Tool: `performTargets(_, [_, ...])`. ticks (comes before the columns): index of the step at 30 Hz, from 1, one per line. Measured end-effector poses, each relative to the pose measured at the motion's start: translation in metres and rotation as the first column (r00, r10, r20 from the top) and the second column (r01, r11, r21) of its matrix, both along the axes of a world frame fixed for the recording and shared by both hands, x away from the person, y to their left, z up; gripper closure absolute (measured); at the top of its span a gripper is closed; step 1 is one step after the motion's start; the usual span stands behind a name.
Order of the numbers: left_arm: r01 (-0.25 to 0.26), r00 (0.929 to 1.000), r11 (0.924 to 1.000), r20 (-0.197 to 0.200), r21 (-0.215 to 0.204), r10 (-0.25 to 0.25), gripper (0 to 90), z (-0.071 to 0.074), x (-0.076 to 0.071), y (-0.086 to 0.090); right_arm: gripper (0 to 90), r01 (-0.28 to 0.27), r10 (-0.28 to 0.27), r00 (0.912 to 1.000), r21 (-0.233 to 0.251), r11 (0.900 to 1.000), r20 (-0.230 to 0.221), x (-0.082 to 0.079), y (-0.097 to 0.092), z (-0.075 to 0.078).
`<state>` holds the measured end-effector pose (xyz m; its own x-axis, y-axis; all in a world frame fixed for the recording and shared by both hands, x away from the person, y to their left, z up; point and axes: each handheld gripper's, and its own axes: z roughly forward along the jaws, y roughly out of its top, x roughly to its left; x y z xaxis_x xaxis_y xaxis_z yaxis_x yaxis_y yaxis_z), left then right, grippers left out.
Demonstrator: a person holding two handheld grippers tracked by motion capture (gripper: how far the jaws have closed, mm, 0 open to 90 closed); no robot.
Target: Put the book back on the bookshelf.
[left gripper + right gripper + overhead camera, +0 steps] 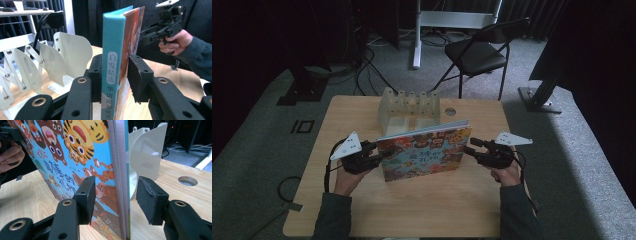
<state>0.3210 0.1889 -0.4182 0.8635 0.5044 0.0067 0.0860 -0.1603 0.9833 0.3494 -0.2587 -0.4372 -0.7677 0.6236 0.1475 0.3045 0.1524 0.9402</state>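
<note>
High view: a picture book (424, 152) is held upright near the centre of the frame, on the wooden table (412, 210), just in front of a white fan-fold book rack (408, 106). The left gripper (379, 156) is seen at the book's left edge, the right gripper (468, 148) at its right edge.

Left gripper view: the turquoise spine of the book (113, 70) is seen between the two black jaws at centre frame. The left jaw lies against the spine; the right pad appears to touch the cover, so a light clamp on the spine is judged. The rack's white dividers (50, 62) are seen at the left of the frame.

Right gripper view: the book's open edge (120, 180) is straddled by the jaws, with gaps on both sides; nothing is pressed, so this gripper is noted as open.

Risk: the book is judged to be steadied by one light clamp only. If that clamp is loosened, the book could tip or slide, and a rack divider could be struck instead of a slot being entered.
</note>
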Motion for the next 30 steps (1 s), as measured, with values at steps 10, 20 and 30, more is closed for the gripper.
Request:
performTargets(10, [0.022,0.9998,0.9997,0.001,-0.013,-0.022,65.7,-0.003,0.004,-0.007,49.4,0.016,-0.016,0.9998,-0.004,0.9999,-0.010,-0.002,-0.007,-0.005])
performTargets(20, [0.041,0.9992,0.9984,0.005,-0.039,-0.041,64.0,-0.006,0.009,-0.018,49.3,0.029,-0.029,0.9994,-0.003,0.9996,-0.016,-0.004,-0.013,-0.010])
performTargets(30, [0.050,0.9987,0.9975,0.004,-0.050,-0.050,63.0,-0.008,0.011,-0.021,49.3,0.041,-0.041,0.9985,0.003,0.9992,-0.036,-0.006,-0.021,-0.017])
